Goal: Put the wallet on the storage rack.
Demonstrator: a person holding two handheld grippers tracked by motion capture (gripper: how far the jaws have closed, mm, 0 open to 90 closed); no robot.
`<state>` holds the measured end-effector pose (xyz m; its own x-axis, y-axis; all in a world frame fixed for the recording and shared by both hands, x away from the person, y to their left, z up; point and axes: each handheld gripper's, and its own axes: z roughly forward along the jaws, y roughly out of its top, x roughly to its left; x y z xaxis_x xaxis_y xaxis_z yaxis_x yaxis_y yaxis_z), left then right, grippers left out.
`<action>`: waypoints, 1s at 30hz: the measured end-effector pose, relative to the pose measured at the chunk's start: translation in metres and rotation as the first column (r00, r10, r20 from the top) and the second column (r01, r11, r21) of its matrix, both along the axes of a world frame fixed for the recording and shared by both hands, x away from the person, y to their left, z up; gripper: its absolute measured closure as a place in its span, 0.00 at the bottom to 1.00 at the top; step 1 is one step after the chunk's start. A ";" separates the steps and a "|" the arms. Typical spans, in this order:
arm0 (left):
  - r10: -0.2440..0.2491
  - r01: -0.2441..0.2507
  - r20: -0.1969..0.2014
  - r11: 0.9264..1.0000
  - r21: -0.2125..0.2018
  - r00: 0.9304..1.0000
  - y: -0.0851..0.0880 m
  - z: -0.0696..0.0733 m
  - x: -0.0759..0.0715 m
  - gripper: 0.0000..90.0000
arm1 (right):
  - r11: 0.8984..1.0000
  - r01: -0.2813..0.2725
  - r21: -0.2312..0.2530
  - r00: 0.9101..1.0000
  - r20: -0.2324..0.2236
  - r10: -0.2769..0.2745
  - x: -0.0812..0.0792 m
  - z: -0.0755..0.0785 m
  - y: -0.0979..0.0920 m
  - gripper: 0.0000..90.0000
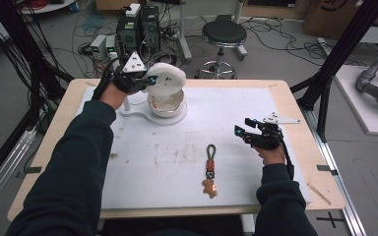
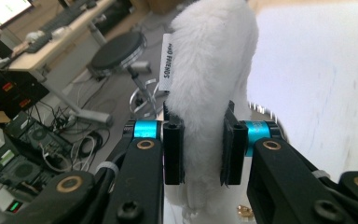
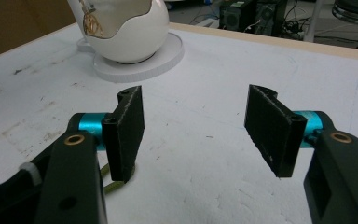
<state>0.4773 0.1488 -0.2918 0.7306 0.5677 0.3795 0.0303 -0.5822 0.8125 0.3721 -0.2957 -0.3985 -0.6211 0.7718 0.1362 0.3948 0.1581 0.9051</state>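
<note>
1. The left tongs [image 1: 146, 81] are clamped on a white plush toy [image 1: 167, 78], held in the air near the bench's [image 1: 236, 113] far left corner, just above the egg-shaped cup [image 1: 167, 104] on its white stand [image 1: 170, 119].
2. The toy looks light, soft and squashy; the pads [image 2: 174, 154] sink into its fur, so a grip across a narrow part, as here, should hold.
3. The cup looks like brittle ceramic with a jagged rim; the toy needs gentle lowering.
4. The right tongs [image 1: 243, 129] stand apart and empty near the right edge, by a keychain [image 1: 210, 169] towards the near edge.
</note>
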 end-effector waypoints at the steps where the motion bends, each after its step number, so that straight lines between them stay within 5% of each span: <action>1: -0.002 0.002 -0.009 1.000 0.021 1.000 0.000 -0.003 0.000 0.83 | 1.000 0.001 0.002 1.000 -0.003 -0.001 0.000 0.000 -0.001 0.43; 12: -0.025 0.031 -0.041 0.985 0.167 0.999 -0.017 -0.027 0.008 0.83 | 1.000 0.001 0.002 1.000 -0.007 -0.001 0.000 -0.001 -0.001 0.43; 15: -0.013 0.020 -0.046 0.985 0.170 0.999 -0.019 -0.029 0.012 0.83 | 1.000 0.000 0.002 1.000 -0.010 0.000 0.000 -0.002 -0.001 0.43; 18: 0.006 0.004 -0.067 0.990 0.144 0.998 -0.017 -0.032 0.013 0.79 | 1.000 -0.003 -0.002 1.000 -0.014 0.003 0.001 -0.002 -0.001 0.43; 22: 0.055 -0.052 -0.140 0.998 0.023 0.989 -0.011 -0.038 0.013 0.64 | 1.000 -0.006 -0.006 1.000 -0.012 0.006 0.001 -0.003 0.000 0.43; 23: 0.073 -0.076 -0.163 0.997 -0.013 0.984 -0.008 -0.041 0.012 0.55 | 1.000 -0.007 -0.004 1.000 -0.020 0.007 0.000 -0.003 0.000 0.43; 26: 0.101 -0.131 -0.222 0.983 -0.127 0.970 0.004 -0.051 0.010 0.47 | 1.000 -0.008 -0.005 1.000 -0.020 0.008 0.000 -0.003 0.001 0.43; 30: 0.121 -0.178 -0.278 0.966 -0.189 0.953 0.023 -0.066 0.005 0.45 | 1.000 -0.007 -0.004 1.000 -0.022 0.007 0.000 -0.003 0.000 0.43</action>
<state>0.4819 0.1721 -0.3578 0.6882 0.7240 0.0467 0.3322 -0.3716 0.8669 0.3717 -0.2954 -0.4016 -0.6237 0.7677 0.1469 0.4133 0.1643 0.8957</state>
